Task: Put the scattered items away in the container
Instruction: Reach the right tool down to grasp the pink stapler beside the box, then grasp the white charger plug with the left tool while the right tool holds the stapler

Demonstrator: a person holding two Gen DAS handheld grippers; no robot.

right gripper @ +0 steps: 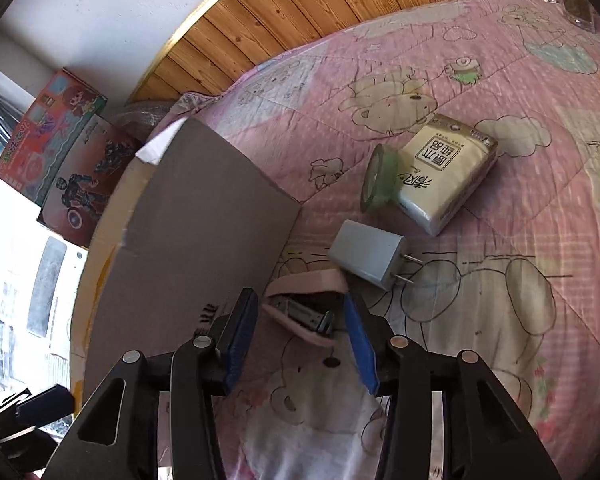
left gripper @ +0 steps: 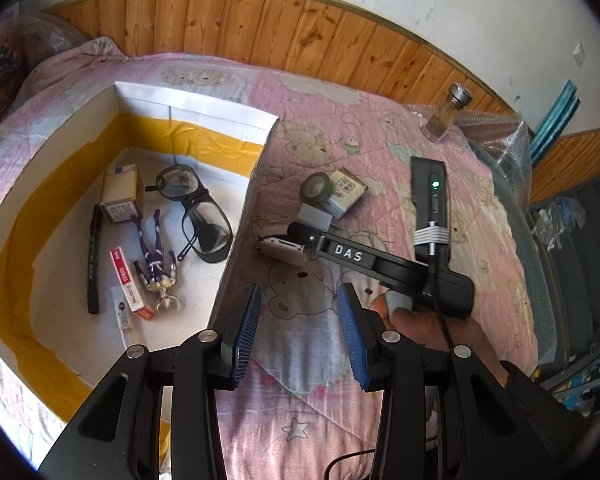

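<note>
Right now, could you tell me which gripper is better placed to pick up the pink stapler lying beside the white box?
The right gripper: its open blue pads already flank the pink stapler. The left gripper hangs open over bare quilt, nearer the person.

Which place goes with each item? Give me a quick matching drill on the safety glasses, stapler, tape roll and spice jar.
Items:
1. safety glasses
2. stapler
3. tape roll
4. spice jar

Places:
A. leaning against the tissue pack
B. inside the box
C. far corner of the quilt, upright
D. between the right claw's open fingers

Pairs: 1-B, 2-D, 3-A, 4-C
</note>
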